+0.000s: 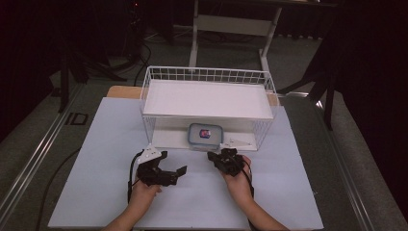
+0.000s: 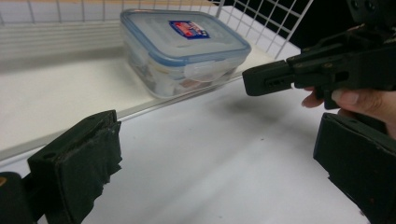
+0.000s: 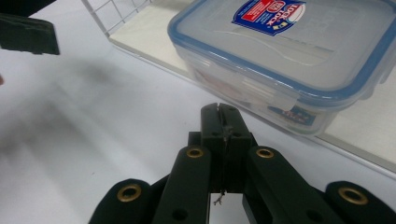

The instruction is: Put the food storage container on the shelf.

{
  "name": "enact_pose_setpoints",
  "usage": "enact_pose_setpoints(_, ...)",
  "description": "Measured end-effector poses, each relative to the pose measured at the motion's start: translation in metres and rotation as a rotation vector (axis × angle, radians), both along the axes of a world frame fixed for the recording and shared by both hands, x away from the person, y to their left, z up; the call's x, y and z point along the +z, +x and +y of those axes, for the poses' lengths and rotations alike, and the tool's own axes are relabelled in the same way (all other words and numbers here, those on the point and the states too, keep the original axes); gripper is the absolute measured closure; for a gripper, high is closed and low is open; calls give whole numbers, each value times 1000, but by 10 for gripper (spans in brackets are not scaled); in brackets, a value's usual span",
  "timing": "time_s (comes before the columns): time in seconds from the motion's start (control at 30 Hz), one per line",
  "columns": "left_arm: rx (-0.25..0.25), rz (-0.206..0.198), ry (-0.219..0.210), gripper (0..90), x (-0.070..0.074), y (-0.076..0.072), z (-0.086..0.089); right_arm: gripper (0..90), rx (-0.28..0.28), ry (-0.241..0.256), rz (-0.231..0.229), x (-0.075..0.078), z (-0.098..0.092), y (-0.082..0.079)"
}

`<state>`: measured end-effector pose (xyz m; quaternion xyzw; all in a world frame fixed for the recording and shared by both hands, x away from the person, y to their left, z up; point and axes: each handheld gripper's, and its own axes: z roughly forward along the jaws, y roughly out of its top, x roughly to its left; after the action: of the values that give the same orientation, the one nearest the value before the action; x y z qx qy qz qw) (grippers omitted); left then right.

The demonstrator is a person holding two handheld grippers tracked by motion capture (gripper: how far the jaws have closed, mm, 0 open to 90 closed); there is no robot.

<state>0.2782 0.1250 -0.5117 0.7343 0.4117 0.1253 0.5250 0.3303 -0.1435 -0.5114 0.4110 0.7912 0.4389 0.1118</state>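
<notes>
Nothing has been grasped yet — the clear food container (image 1: 205, 134) with the blue-rimmed snap lid sits on the bottom tray of the white wire rack (image 1: 208, 75), near its open front edge, under the upper shelf. The left gripper (image 1: 174, 174) rests on the table (image 1: 96, 159) with jaws spread wide; the right gripper (image 1: 214, 157) points at the container, jaws pressed together and empty. Headroom under the shelf looks tight — the open table in front gives plenty of room.
</notes>
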Motion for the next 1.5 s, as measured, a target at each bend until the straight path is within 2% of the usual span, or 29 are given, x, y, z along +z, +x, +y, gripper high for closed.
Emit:
enact_pose_setpoints(0.13, 13, -30, 14, 18, 0, -1, -1, 900, -3, -16, -5, -3, 4, 8)
enact_pose_setpoints(0.23, 12, -31, 5, 18, 0, -1, -1, 900, -12, -16, -2, -5, 5, 14)
enact_pose_setpoints(0.3, 17, -48, 27, 18, 0, -1, -1, 900, -11, -12, 7, -6, 6, 17)
enact_pose_setpoints(0.37, 16, -48, 12, 18, 0, -1, -1, 900, -16, -18, 11, -7, 8, 19)
enact_pose_setpoints(0.47, 19, -55, 22, 18, 0, -1, -1, 900, -22, -19, 17, -10, 10, 21)
enact_pose_setpoints(0.77, 24, -40, 33, 18, -3, 0, 2, 900, -31, -38, 7, -14, 16, 28)
enact_pose_setpoints(1.03, 24, -48, 31, 18, -3, -1, 3, 900, -44, -58, -12, -17, 17, 32)
enact_pose_setpoints(1.5, 21, -42, 35, 18, -4, -1, 3, 900, -62, -53, -14, -17, 26, 47)
